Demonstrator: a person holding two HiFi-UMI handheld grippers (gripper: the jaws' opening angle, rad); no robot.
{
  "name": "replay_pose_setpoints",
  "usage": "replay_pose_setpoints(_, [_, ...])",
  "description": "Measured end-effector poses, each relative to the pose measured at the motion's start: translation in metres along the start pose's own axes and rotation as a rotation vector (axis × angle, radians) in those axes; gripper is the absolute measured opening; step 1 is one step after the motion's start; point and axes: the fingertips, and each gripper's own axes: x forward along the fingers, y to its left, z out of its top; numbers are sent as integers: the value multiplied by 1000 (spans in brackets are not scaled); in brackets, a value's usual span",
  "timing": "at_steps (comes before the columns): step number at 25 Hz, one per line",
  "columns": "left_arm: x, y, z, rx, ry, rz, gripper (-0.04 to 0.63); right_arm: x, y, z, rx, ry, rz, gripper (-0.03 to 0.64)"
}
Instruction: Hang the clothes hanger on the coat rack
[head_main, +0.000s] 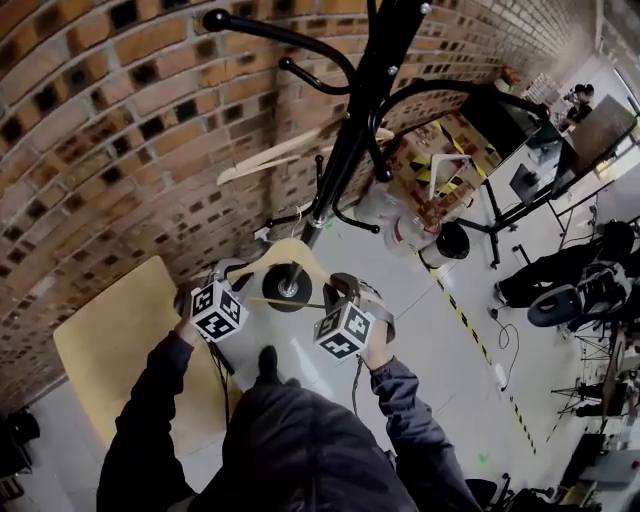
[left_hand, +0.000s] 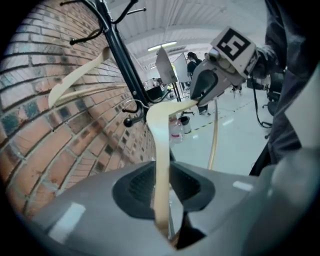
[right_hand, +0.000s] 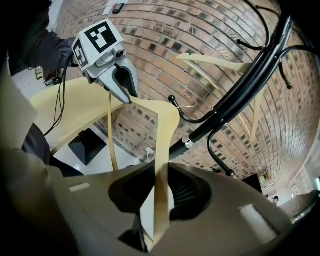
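Note:
A pale wooden clothes hanger is held low, in front of the black coat rack, just above its round base. My left gripper is shut on one arm of the hanger. My right gripper is shut on the other arm. In each gripper view the hanger arm runs from my own jaws up to the other gripper. Its metal hook points towards the rack pole. A second wooden hanger hangs on the rack, higher up.
A brick wall stands behind the rack. A light wooden tabletop lies to the left. A clear water bottle and a black bin stand to the right of the base. Yellow-black floor tape, desks and chairs lie further right.

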Motion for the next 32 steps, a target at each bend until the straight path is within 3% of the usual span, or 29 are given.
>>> replay_pose_setpoints(6, [37, -5, -24, -5, 1, -69, 86, 35, 15, -14, 3, 60, 8, 87])
replay_pose_setpoints(15, [82, -1, -40, -4, -33, -152, 95, 73, 18, -32, -35, 128, -117, 91])
replay_pose_setpoints(18, [94, 6, -43, -15, -26, -146, 103, 82, 18, -34, -16, 165, -122, 96])
replay_pose_setpoints(20, [105, 10, -47, -35, -21, -153, 110, 92, 18, -38, -9, 183, -117, 138])
replay_pose_setpoints(26, [119, 16, -46, -53, -35, -160, 121, 90, 18, -42, 29, 191, -114, 148])
replay_pose_setpoints(32, [120, 30, -42, -124, -56, -138, 129, 75, 10, -55, 49, 204, -123, 152])
